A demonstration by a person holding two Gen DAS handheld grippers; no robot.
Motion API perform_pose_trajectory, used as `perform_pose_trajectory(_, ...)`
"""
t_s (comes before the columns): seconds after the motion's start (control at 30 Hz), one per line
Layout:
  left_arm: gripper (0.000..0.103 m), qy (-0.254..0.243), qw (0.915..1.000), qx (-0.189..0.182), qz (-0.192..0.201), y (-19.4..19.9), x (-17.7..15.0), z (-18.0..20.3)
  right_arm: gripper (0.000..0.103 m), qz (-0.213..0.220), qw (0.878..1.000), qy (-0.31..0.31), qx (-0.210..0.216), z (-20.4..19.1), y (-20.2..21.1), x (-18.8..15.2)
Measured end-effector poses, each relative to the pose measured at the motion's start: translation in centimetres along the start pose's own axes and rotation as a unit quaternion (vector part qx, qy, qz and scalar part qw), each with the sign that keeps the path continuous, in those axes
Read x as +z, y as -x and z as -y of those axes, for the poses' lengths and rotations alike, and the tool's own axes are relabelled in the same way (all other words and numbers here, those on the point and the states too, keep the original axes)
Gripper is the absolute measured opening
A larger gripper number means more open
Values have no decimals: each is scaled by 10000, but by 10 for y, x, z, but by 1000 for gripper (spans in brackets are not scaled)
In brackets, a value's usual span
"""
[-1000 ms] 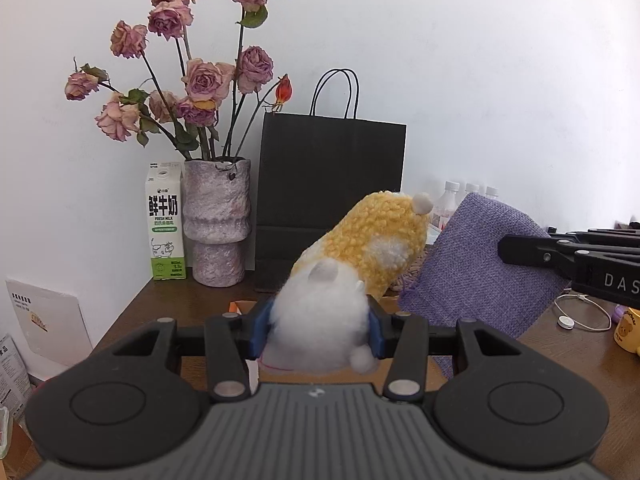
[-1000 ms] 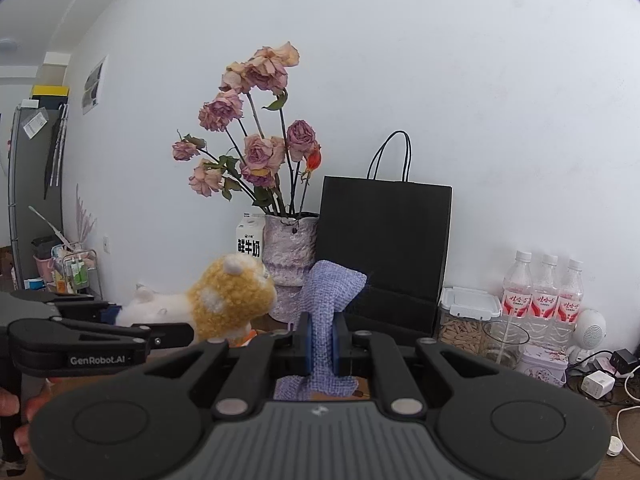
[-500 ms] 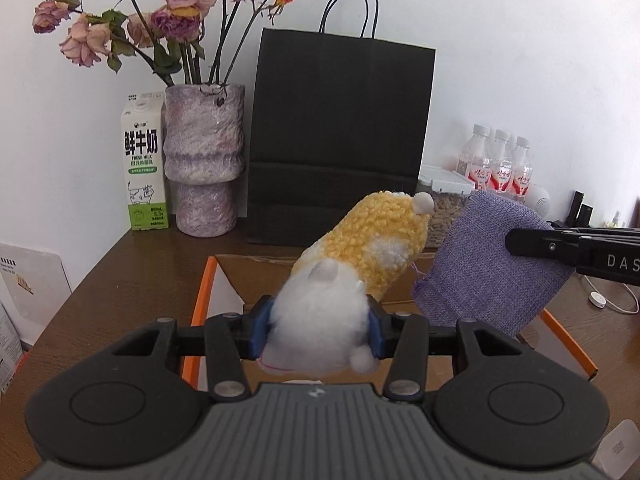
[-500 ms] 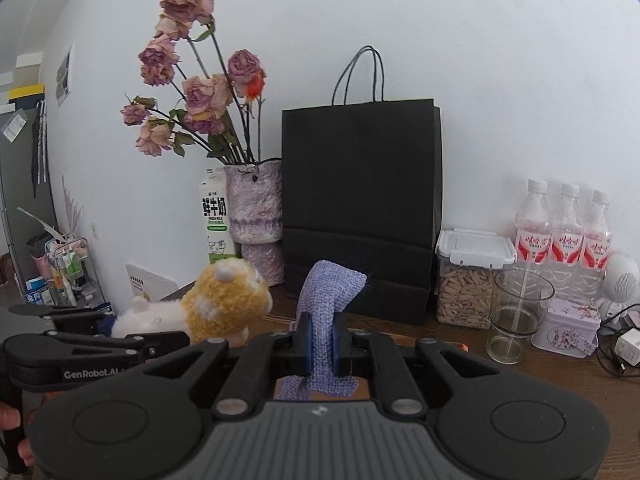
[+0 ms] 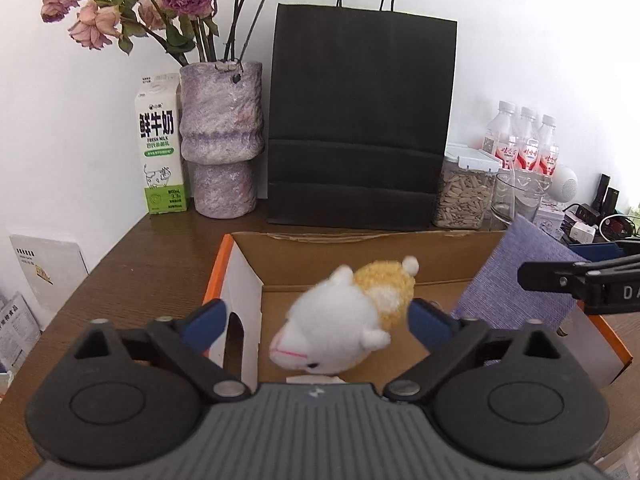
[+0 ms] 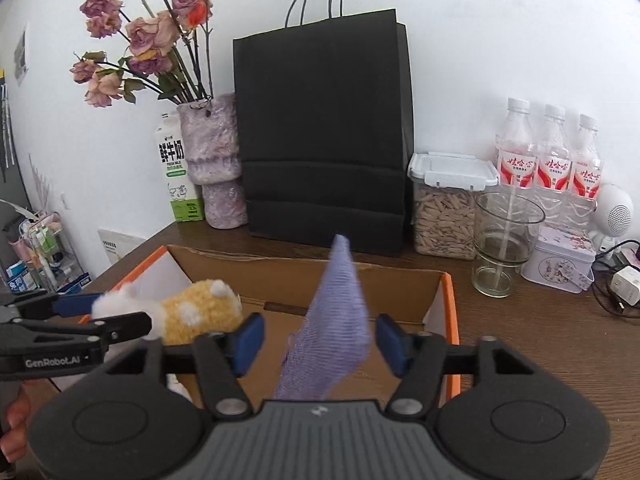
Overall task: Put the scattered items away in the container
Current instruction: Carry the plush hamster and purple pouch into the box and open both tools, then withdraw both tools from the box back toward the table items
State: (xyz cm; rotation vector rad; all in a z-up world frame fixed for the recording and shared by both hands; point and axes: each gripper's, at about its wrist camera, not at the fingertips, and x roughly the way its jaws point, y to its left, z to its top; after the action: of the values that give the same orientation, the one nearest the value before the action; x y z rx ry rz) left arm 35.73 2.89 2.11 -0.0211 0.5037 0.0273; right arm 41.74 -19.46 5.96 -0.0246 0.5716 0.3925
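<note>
Both toys are dropping into the box.

The plush toy (image 5: pixel 340 320) is hanging over the cardboard box (image 5: pixel 360 240) between the wide-open fingers of the left gripper (image 5: pixel 318 316), its yellow end pointing away toward the back wall. The purple pouch (image 6: pixel 336 320) is standing on end, loose, inside the wide-open right gripper (image 6: pixel 318 338).
</note>
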Motion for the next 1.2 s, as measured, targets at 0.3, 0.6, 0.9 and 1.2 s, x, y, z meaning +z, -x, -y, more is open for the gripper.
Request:
perform_pose_trajectory(0.3,103,-41,9998,197,-44,1,2,1,103,34,9991,315,-263,-11,10,-1)
perform_pose_trajectory(0.6,103,-60,9998,185,6,7,4,3,103,123,9987,373,-320,-15,19,1)
perform_pose_trajectory(0.9,103,48,9997,90,215,36,8,5,103,250,9986,229,-406,-18,46,-5)
perform_pose_trajectory(1.2,103,198,9991,-13,372,86,0,1,103,465,9974,160,-522,-32,99,-19)
